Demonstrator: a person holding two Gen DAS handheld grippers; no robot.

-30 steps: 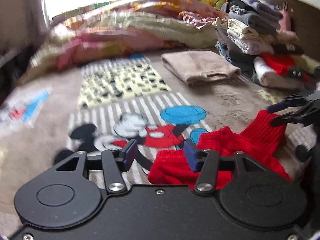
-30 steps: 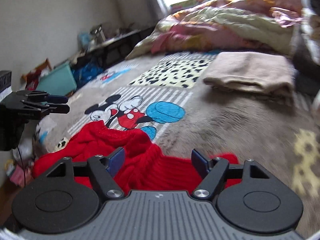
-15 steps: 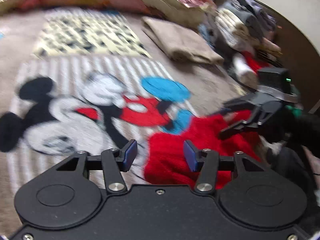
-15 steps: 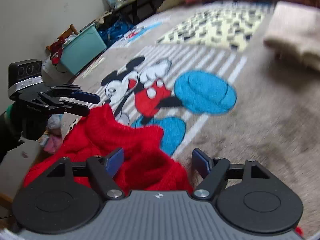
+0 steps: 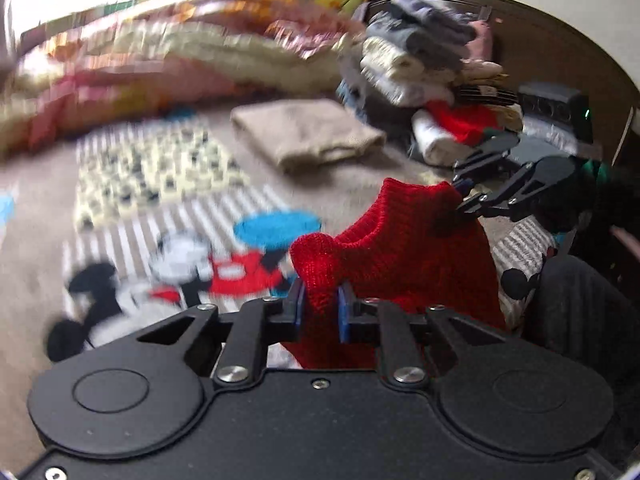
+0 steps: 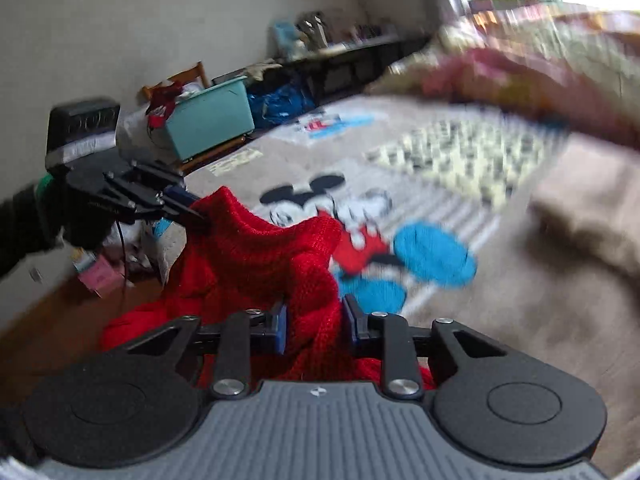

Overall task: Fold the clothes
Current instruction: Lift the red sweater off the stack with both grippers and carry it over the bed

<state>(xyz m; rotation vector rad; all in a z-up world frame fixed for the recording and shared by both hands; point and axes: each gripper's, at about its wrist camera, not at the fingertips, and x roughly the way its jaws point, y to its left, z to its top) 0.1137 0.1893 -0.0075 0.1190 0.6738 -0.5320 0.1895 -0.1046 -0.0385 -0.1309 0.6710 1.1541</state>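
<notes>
Up front, in the left wrist view, the left gripper [image 5: 320, 306] pinched a red knit sweater [image 5: 404, 248] above the Mickey Mouse blanket [image 5: 180, 240]. From the right wrist view, the right gripper [image 6: 314, 322] clamped another fold of it.

Both wrist views low, close over blanket [image 5: 248, 208]; face inward, sharing red sweater [image 6: 256, 256].

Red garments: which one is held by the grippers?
The red knitted sweater, pinched by left gripper and right gripper; the other red garment lies in the pile.
</notes>
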